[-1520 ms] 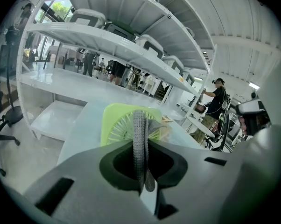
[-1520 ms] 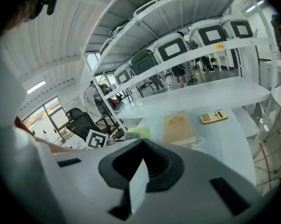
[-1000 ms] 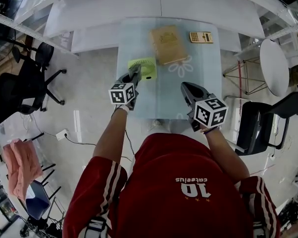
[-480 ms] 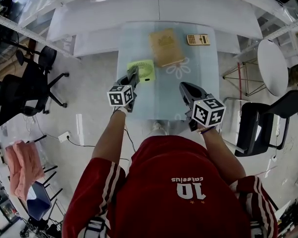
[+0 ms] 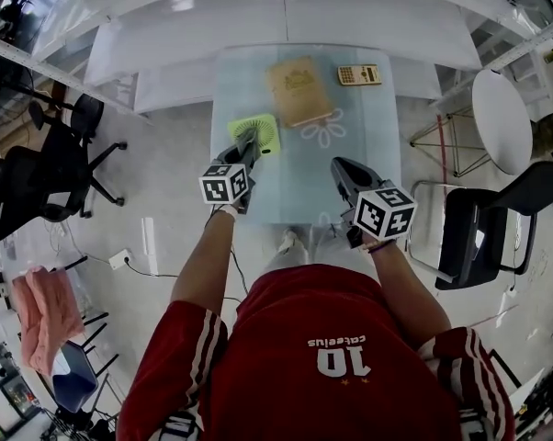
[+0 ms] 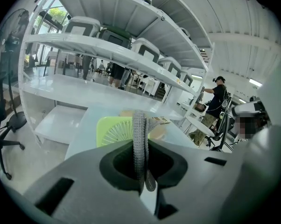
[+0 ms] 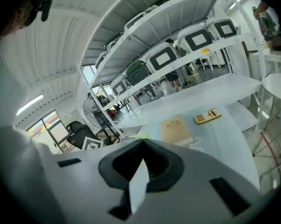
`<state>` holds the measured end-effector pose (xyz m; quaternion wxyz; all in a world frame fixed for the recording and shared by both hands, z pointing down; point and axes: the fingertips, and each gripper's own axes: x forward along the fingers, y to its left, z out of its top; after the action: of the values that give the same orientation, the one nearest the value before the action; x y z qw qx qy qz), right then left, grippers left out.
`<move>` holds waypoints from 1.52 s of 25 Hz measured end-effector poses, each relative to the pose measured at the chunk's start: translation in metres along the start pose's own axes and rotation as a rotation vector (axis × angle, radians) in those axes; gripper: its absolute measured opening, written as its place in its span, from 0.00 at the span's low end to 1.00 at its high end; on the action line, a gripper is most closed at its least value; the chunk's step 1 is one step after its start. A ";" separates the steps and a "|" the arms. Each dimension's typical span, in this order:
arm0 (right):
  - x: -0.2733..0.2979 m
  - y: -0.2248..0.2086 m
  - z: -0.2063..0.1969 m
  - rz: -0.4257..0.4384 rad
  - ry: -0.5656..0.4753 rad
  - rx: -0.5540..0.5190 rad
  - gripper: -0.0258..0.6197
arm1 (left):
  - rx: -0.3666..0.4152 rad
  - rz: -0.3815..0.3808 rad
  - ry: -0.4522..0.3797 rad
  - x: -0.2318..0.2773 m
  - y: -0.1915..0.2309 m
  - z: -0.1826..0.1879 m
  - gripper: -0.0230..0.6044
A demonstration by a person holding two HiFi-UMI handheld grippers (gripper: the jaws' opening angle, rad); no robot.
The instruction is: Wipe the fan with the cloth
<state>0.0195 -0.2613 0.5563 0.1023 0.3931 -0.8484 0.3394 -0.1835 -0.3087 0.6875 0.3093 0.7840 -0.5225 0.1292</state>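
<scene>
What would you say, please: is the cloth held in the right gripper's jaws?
No, the jaws of the right gripper are shut on nothing, while the grey cloth is pinched in the left gripper.

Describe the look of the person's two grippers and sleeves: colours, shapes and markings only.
Both the left gripper and right gripper have dark grey tapering tongs and a white cube with black square markers. Up close the shells are pale grey with black hollows. The shirt is red, short-sleeved, with white sleeve stripes and a white 10.
</scene>
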 end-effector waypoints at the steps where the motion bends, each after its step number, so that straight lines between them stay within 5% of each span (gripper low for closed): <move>1: 0.001 -0.001 -0.002 0.001 0.003 0.004 0.05 | 0.003 -0.005 0.000 0.002 -0.002 0.000 0.08; 17: -0.001 0.001 -0.020 0.011 0.066 -0.022 0.05 | -0.016 -0.067 0.007 0.030 -0.044 -0.014 0.08; 38: 0.015 -0.016 -0.026 0.013 0.156 -0.087 0.05 | -0.037 -0.062 0.070 0.051 -0.037 -0.047 0.08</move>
<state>0.0187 -0.2609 0.5904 0.1828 0.3550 -0.8545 0.3323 -0.1229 -0.3077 0.7381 0.3458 0.7890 -0.4890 0.1370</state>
